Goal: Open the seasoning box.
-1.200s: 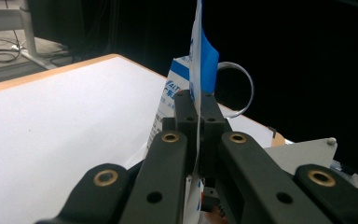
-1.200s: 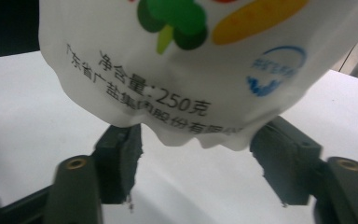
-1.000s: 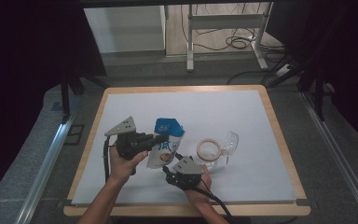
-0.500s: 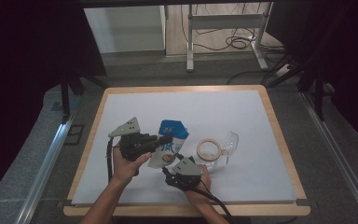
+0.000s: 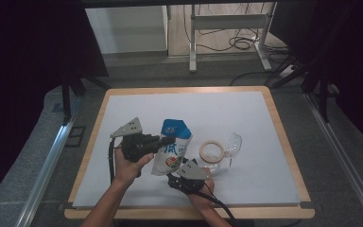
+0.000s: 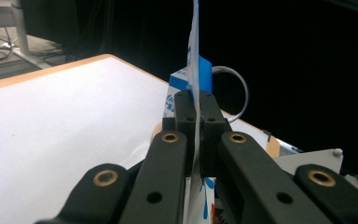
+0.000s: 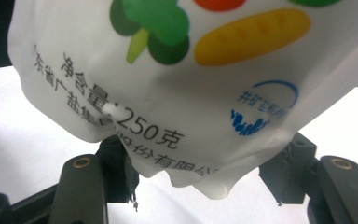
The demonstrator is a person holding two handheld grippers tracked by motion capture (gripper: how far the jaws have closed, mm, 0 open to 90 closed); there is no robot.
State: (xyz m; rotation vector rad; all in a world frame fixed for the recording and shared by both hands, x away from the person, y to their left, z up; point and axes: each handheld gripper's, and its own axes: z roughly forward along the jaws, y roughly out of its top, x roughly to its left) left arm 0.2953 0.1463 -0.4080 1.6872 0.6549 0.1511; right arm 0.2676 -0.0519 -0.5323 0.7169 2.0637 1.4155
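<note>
A white and blue pouch [image 5: 172, 147] with printed vegetables is held up off the white table top [image 5: 137, 113], left of centre. My left gripper [image 5: 167, 140] is shut on its thin side edge; in the left gripper view the jaws [image 6: 196, 105] pinch the pouch [image 6: 195, 56] edge-on. My right gripper [image 5: 174, 176] sits just below the pouch's lower end. In the right gripper view it [image 7: 205, 175] stands open, and the pouch's bottom [image 7: 168, 84] hangs between the two fingers [image 7: 116, 168] without being squeezed.
A roll of tape [image 5: 211, 151] lies right of the pouch, with a clear plastic item [image 5: 232, 144] beside it. The table has a wooden rim [image 5: 283, 137]. A metal stand and cables [image 5: 236, 42] are on the floor beyond.
My left gripper has carried the pouch a little toward the near edge and to the right. The right gripper has stayed close under the pouch's lower end.
</note>
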